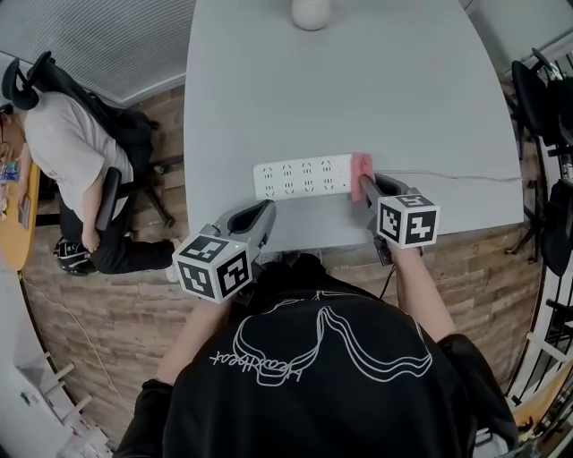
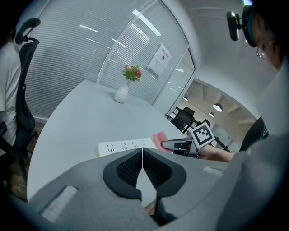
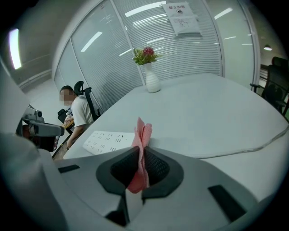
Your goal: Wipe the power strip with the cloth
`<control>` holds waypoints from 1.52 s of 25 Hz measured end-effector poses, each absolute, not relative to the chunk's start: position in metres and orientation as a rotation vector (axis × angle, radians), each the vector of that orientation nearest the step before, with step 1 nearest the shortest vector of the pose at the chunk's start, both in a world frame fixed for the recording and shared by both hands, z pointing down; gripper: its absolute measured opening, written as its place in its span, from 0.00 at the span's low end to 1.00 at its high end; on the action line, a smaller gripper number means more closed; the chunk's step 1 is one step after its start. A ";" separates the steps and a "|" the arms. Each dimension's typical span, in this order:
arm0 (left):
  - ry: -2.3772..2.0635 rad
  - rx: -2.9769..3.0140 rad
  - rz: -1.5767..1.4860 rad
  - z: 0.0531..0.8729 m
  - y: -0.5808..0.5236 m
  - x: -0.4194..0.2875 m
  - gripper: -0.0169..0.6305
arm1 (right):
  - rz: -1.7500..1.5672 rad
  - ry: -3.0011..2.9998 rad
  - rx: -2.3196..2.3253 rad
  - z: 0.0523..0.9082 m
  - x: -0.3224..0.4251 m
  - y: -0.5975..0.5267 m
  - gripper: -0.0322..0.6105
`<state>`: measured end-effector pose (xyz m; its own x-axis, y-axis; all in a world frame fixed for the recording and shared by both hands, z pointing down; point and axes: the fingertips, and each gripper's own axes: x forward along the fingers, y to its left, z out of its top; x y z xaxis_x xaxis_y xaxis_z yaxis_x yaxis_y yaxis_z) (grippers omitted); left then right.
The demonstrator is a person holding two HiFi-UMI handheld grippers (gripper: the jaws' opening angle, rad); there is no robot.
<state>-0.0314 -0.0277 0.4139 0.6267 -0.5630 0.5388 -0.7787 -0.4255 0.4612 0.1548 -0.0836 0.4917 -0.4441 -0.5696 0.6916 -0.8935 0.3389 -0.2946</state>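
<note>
A white power strip (image 1: 304, 176) lies across the pale grey table (image 1: 403, 98), near its front edge, its cord running off to the right. My right gripper (image 1: 368, 185) is shut on a pink cloth (image 1: 361, 174), which rests against the strip's right end. In the right gripper view the cloth (image 3: 141, 149) sticks up between the closed jaws, with the strip (image 3: 108, 140) just beyond to the left. My left gripper (image 1: 264, 213) hangs at the table's front edge, a little below the strip's left half, shut with nothing in it. From the left gripper view the strip (image 2: 128, 146) lies just ahead.
A white vase (image 1: 311, 12) with flowers stands at the far middle of the table. A seated person (image 1: 67, 161) on an office chair is left of the table, and more chairs (image 1: 537, 98) stand at the right. The power cord (image 1: 448, 175) trails toward the right edge.
</note>
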 end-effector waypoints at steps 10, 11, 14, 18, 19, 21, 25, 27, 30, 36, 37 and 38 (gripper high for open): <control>-0.988 2.289 0.327 0.361 -0.022 -0.023 0.05 | 0.704 -2.545 1.299 0.379 0.144 -0.058 0.11; -0.974 2.303 0.315 0.353 -0.018 -0.023 0.05 | 0.674 -2.581 1.293 0.366 0.140 -0.050 0.11; -0.904 2.334 0.264 0.331 -0.003 -0.024 0.05 | 0.616 -2.670 1.303 0.328 0.125 -0.029 0.11; -0.839 2.401 0.212 0.303 0.017 -0.030 0.05 | 0.570 -2.754 1.346 0.294 0.105 0.002 0.11; -0.827 2.425 0.206 0.297 0.022 -0.032 0.05 | 0.562 -2.774 1.355 0.288 0.100 0.010 0.11; -0.805 2.465 0.198 0.286 0.032 -0.036 0.05 | 0.548 -2.812 1.365 0.277 0.090 0.024 0.11; -0.783 2.515 0.192 0.268 0.051 -0.046 0.05 | 0.525 -2.819 1.383 0.260 0.075 0.050 0.10; -0.777 2.534 0.183 0.260 0.060 -0.053 0.05 | 0.503 -2.831 1.377 0.252 0.066 0.063 0.10; -0.761 2.565 0.159 0.248 0.073 -0.059 0.05 | 0.497 -2.851 1.382 0.242 0.057 0.080 0.10; -0.737 2.597 0.144 0.240 0.097 -0.061 0.05 | 0.454 -2.846 1.414 0.230 0.052 0.105 0.10; -0.735 2.602 0.141 0.239 0.101 -0.060 0.05 | 0.446 -2.844 1.419 0.229 0.052 0.109 0.10; -0.733 2.608 0.137 0.237 0.104 -0.060 0.05 | 0.438 -2.841 1.424 0.227 0.052 0.112 0.10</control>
